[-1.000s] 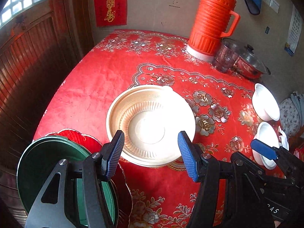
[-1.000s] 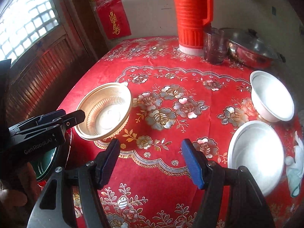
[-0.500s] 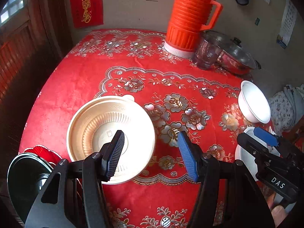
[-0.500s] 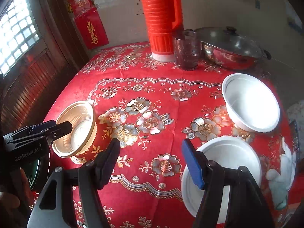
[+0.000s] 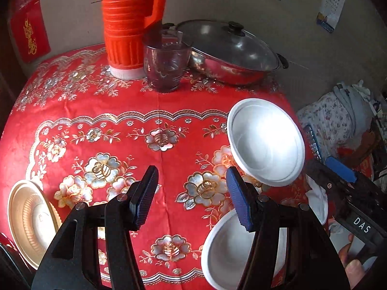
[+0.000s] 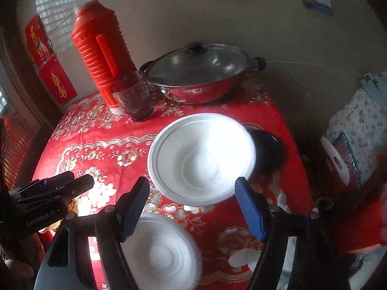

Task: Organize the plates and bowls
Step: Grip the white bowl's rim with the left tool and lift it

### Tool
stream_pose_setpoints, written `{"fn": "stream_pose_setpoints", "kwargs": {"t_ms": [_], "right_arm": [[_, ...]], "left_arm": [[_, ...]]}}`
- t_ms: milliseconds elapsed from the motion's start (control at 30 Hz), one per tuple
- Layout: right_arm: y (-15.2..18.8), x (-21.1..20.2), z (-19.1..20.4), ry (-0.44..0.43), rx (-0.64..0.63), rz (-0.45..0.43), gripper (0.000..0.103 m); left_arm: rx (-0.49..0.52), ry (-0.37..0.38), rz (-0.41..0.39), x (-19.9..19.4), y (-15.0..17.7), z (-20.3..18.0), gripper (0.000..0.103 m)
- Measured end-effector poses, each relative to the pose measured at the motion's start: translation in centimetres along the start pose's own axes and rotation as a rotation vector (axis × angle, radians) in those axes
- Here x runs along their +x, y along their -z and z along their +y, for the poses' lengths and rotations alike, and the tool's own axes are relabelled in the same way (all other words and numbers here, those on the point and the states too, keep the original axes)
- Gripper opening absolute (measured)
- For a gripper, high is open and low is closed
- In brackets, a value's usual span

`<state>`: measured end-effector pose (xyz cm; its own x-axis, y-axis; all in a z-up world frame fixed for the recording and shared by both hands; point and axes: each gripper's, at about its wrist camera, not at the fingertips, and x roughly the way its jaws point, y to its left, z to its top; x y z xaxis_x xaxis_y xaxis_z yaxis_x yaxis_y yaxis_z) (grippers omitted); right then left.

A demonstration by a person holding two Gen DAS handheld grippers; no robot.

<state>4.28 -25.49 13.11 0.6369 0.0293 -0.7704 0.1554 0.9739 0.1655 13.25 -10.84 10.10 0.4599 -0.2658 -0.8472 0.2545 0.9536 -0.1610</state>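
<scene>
On the table's right side sit two white bowls (image 6: 202, 158), likely light, thin, slippery; rim is the hold. Right gripper (image 6: 193, 209), jaws just widened, and left gripper (image 5: 192, 197) both gape empty.

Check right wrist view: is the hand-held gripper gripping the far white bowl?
No, the right hand-held gripper stands open above the table, and the far white bowl sits on the tablecloth untouched by either finger.

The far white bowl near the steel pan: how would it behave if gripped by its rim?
The far white bowl looks thin-walled, probably light, and may flex. Its glossy surface could slip. Its wide flared mouth may make it tip.
</scene>
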Motion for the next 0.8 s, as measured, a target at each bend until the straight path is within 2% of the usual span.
{"fn": "stream_pose_setpoints", "kwargs": {"t_ms": [200,467,567,633,667,733,767,800], "right_arm": [[-0.6,2.4,-3.3,-0.008,0.060,0.046,0.073],[-1.3,5.1,-3.7,-0.038,0.057,0.082,0.073],[-1.4,6.0,-3.9,-0.039,0.060,0.092,0.070],[-1.4,6.2,-4.0,-0.041,0.061,0.089,0.048],[-1.4,6.3,-4.0,-0.037,0.057,0.090,0.042],[-1.3,6.5,-4.0,-0.032,0.044,0.092,0.023],[-1.3,6.6,-3.9,-0.030,0.035,0.091,0.021],[-1.2,6.6,-3.8,-0.022,0.025,0.091,0.018]], "left_arm": [[0.034,0.002,0.034,3.9,-2.2,-3.3,0.059],[0.046,-0.014,0.068,7.0,-3.2,-4.5,0.059],[0.057,-0.022,0.082,7.7,-3.2,-4.8,0.059],[0.066,-0.043,0.083,8.1,-3.2,-4.9,0.059],[0.066,-0.049,0.083,8.3,-3.2,-4.9,0.059],[0.072,-0.057,0.079,8.6,-3.2,-4.9,0.059],[0.078,-0.059,0.078,8.6,-3.1,-4.9,0.058],[0.084,-0.071,0.076,8.7,-3.0,-4.9,0.048]]}}
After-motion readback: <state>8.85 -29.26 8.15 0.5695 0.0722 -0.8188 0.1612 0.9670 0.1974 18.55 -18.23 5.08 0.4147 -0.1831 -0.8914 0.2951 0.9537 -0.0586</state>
